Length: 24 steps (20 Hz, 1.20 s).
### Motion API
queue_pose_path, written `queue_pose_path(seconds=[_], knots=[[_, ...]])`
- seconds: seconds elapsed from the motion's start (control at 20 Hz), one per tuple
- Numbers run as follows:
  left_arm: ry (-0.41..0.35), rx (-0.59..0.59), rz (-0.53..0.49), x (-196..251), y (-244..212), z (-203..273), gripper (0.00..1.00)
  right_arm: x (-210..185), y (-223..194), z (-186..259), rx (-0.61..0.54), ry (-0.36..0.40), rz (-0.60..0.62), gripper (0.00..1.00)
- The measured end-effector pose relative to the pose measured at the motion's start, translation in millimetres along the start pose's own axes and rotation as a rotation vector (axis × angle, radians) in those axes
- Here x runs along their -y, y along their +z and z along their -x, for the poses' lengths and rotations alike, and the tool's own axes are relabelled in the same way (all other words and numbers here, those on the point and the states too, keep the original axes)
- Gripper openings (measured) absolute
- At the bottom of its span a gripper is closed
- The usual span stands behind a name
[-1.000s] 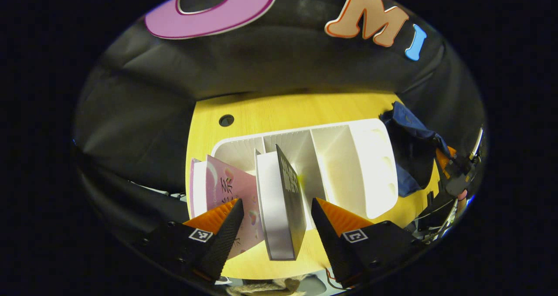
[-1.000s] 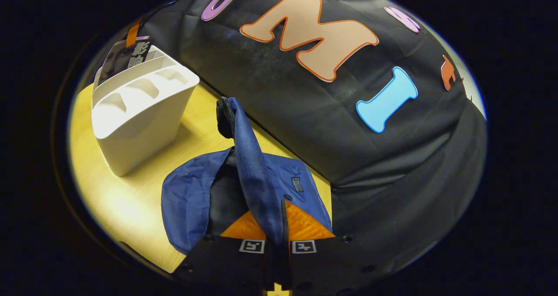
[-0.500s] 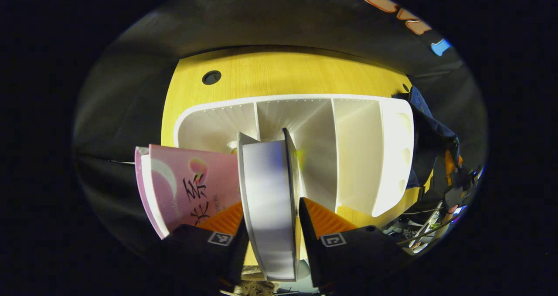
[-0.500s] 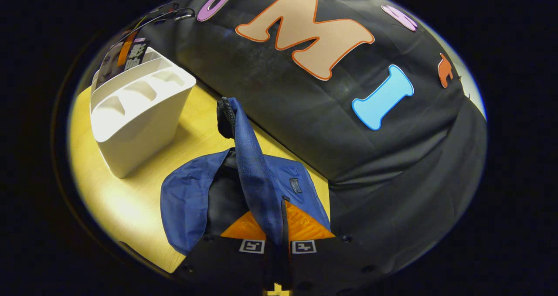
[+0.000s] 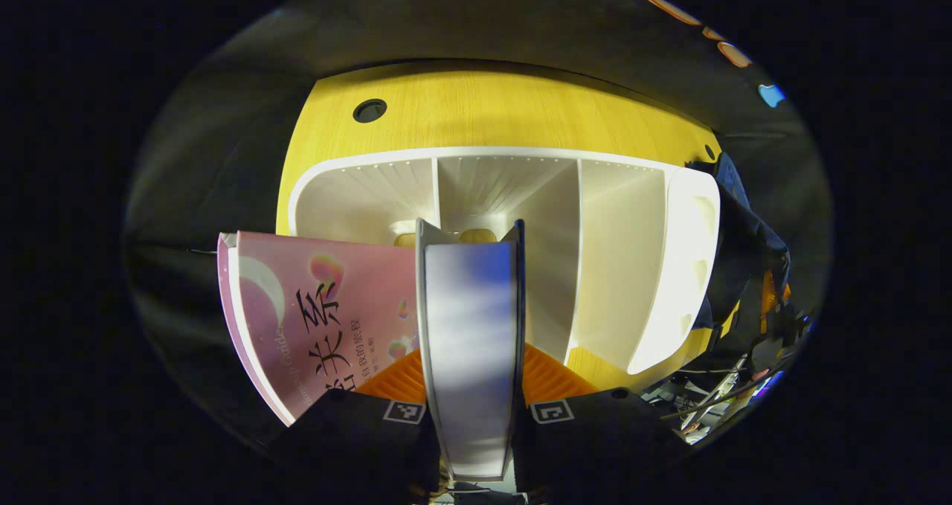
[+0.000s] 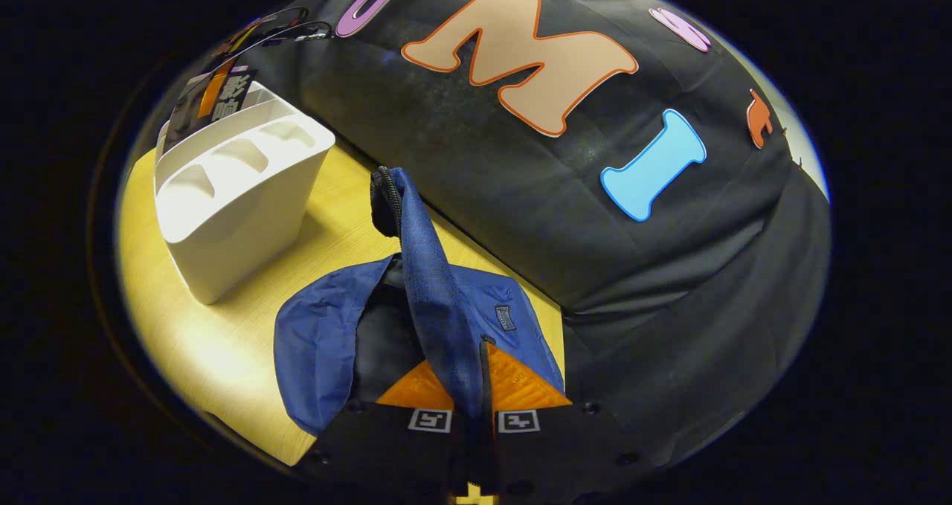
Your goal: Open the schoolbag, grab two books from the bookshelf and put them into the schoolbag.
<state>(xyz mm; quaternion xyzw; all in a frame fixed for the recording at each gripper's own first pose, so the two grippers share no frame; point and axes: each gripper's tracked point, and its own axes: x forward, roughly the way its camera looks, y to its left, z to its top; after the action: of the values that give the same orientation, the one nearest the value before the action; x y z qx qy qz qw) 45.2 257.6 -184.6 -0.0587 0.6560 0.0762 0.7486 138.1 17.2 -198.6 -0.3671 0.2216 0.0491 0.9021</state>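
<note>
Yellow wooden surface under booth lights, and in the left gripper view the white bookshelf stands right in front of you. Your left claw is clamped on the thick book, one finger on each cover, page edges facing you. It stands in the shelf's middle compartment; the pink book leans just beside it, in the left one. Lift straight up along the dividers, I'd say, and keep the squeeze firm, since that block looks heavy and could pivot. Watch that the pink cover doesn't drag along.

Over to the right gripper view: your right claw is closed on a fold of the blue schoolbag, holding the flap raised, dark opening beneath. The bookshelf sits well apart, up left. Hold that flap high and steady, so the mouth stays wide for the book.
</note>
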Motion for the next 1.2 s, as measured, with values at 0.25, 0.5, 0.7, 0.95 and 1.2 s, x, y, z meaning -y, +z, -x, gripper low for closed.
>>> queue_pose_path(seconds=[0.25, 0.5, 0.7, 0.95, 1.2], knots=[[0.051, -0.003, -0.001, 2, -9, 21, 0.34, 2, 0, 0, 0.007, 0.010, -0.011, 0.10], [0.098, 0.036, -0.018, 6, -20, 61, 0.36, 2, -2, 0, 0.021, 0.026, -0.014, 0.10], [0.093, 0.102, 0.021, 20, -31, 101, 0.34, 9, -4, 1, 0.033, 0.030, -0.036, 0.10], [0.023, 0.210, 0.075, 54, -48, 145, 0.36, 17, -5, 2, 0.054, 0.050, -0.054, 0.08], [-0.115, 0.332, 0.146, 112, -65, 169, 0.36, 28, -8, 4, 0.073, 0.073, -0.063, 0.10]])
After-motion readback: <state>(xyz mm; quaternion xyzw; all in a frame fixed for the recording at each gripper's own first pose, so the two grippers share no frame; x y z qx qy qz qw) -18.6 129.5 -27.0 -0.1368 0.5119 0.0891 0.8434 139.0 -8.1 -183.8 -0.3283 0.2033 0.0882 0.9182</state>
